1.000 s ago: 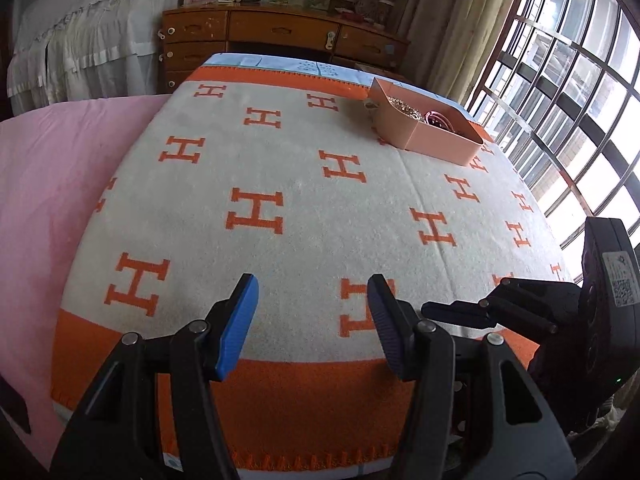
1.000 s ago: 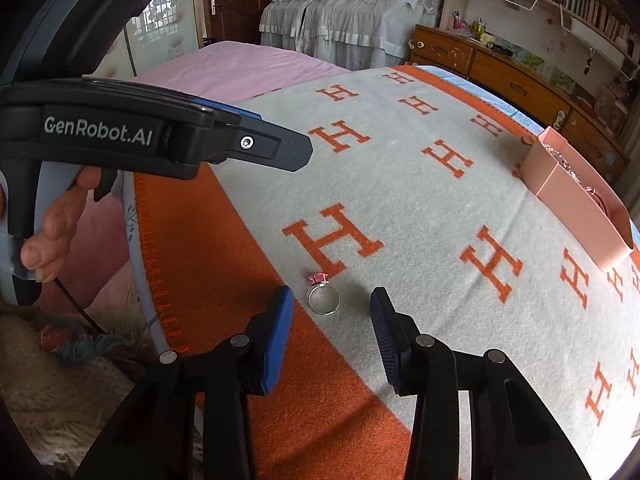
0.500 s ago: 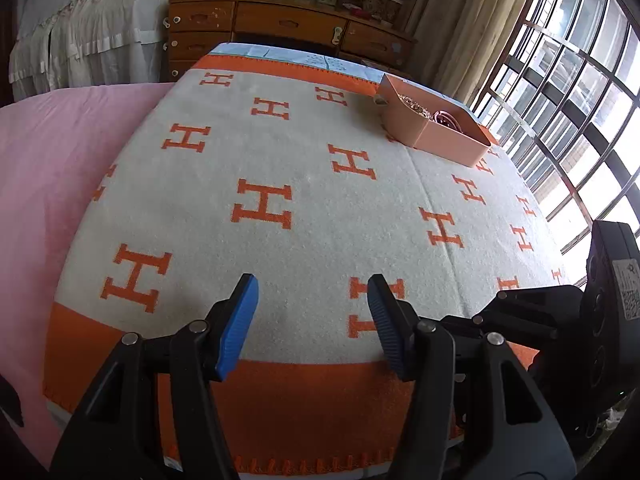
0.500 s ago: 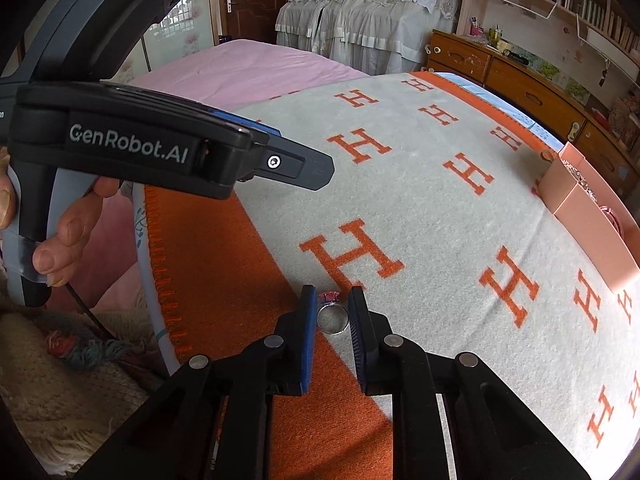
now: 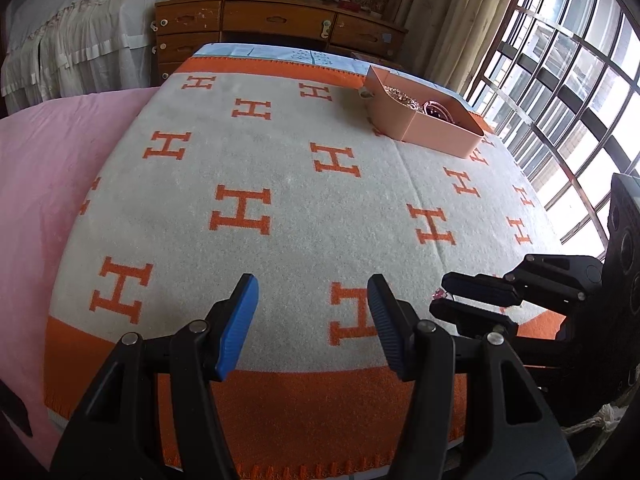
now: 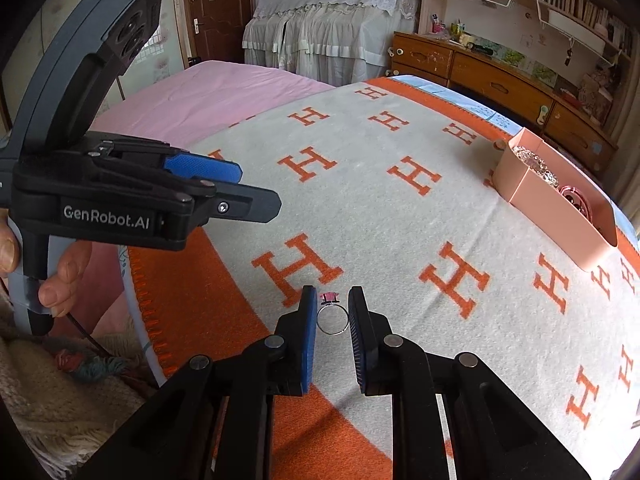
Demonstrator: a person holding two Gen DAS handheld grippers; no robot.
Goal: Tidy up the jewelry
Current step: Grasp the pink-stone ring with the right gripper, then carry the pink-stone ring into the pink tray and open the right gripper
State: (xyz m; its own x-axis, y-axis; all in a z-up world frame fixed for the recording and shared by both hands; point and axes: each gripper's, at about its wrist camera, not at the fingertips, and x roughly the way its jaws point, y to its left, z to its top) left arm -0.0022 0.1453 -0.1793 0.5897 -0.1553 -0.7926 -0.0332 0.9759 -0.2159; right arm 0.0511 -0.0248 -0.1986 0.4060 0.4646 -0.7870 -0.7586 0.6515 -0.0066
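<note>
A silver ring with a pink stone (image 6: 331,312) is gripped between the blue pads of my right gripper (image 6: 330,308), just above the blanket near its front orange border. The ring's pink stone shows in the left wrist view (image 5: 440,293) between the right gripper's fingers (image 5: 476,288). My left gripper (image 5: 312,320) is open and empty, hovering over the blanket's front edge to the left of the right gripper. It also shows in the right wrist view (image 6: 224,184). A pink organizer box (image 6: 560,200) with jewelry in its compartments sits at the far right; it also shows in the left wrist view (image 5: 424,128).
A grey blanket with orange H marks (image 5: 280,184) covers the bed, over a pink sheet (image 5: 48,168). A wooden dresser (image 5: 280,28) stands behind, a window (image 5: 568,80) to the right. A person's hand (image 6: 60,276) holds the left gripper.
My right gripper came down around the ring and closed on it. It now holds the ring slightly raised. The left gripper stayed open and shifted slightly.
</note>
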